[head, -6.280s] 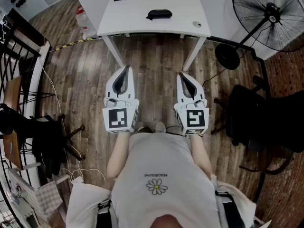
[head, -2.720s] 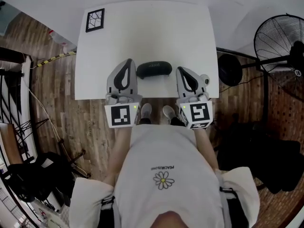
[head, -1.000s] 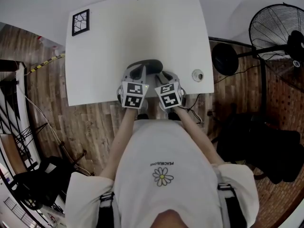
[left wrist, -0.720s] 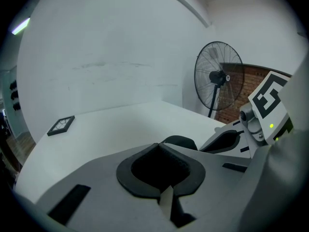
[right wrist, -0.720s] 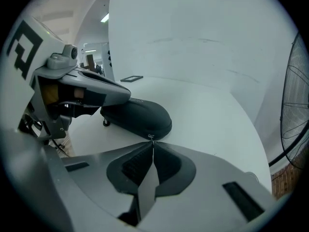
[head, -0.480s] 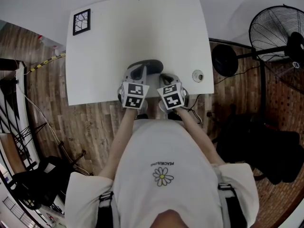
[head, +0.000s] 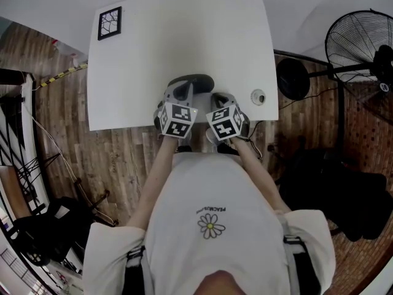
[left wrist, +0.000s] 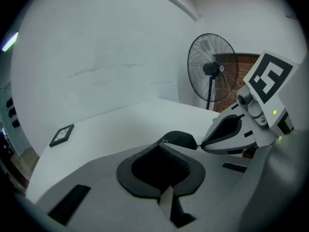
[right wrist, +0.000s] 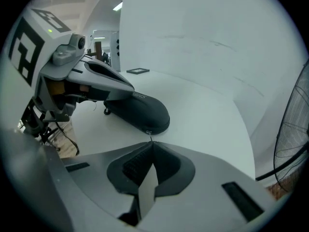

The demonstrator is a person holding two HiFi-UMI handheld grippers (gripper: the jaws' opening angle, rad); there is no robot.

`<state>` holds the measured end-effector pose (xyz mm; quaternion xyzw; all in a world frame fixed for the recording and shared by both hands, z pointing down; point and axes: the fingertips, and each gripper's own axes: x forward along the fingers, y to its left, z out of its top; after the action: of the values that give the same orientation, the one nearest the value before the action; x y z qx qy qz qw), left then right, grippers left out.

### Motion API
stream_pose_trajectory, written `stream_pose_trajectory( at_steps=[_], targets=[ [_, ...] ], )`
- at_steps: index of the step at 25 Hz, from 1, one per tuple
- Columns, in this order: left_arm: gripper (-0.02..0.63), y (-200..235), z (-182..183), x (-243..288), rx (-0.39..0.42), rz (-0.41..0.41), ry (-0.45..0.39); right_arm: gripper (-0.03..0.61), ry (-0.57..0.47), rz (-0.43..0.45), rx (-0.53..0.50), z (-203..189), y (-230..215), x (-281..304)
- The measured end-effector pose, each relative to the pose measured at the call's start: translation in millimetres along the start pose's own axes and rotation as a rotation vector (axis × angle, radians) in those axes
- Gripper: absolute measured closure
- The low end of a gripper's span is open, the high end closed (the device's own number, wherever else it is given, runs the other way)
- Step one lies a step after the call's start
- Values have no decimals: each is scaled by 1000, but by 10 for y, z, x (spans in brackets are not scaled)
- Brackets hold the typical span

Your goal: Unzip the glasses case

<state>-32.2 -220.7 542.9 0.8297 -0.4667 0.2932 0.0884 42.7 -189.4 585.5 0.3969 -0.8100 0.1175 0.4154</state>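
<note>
**Both tongs on the case at the table's near edge**
A framed marker card point(head: 110, 23) lay at the far left corner of the white table point(head: 184, 35). The left tongs point(left wrist: 161, 143) were clamped on the left part of the black case point(right wrist: 140, 111), which lay flat near the table's front edge. The right tongs point(right wrist: 150, 141) were fully closed, their tips pinching the small zip pull point(right wrist: 150, 133) at the case's right end. A small round object point(head: 258, 96) sat just right of them, and a fan point(head: 362, 35) stood on the floor beyond.
</note>
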Motion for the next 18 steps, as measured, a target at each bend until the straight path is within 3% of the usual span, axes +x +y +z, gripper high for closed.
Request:
stream_pose_trajectory(
  at_steps=[5,15,18],
  targets=[
    [598,48,14,19,-1,1,7,572,-33,86,-11,82,78,-32],
    [598,-7,-9,-20,-7,2,2,571,-20,69,-45,51,57,-20],
    [598,0,-19,-25,-5,8,-3,571,2,59,-96,47,58,8]
  ],
)
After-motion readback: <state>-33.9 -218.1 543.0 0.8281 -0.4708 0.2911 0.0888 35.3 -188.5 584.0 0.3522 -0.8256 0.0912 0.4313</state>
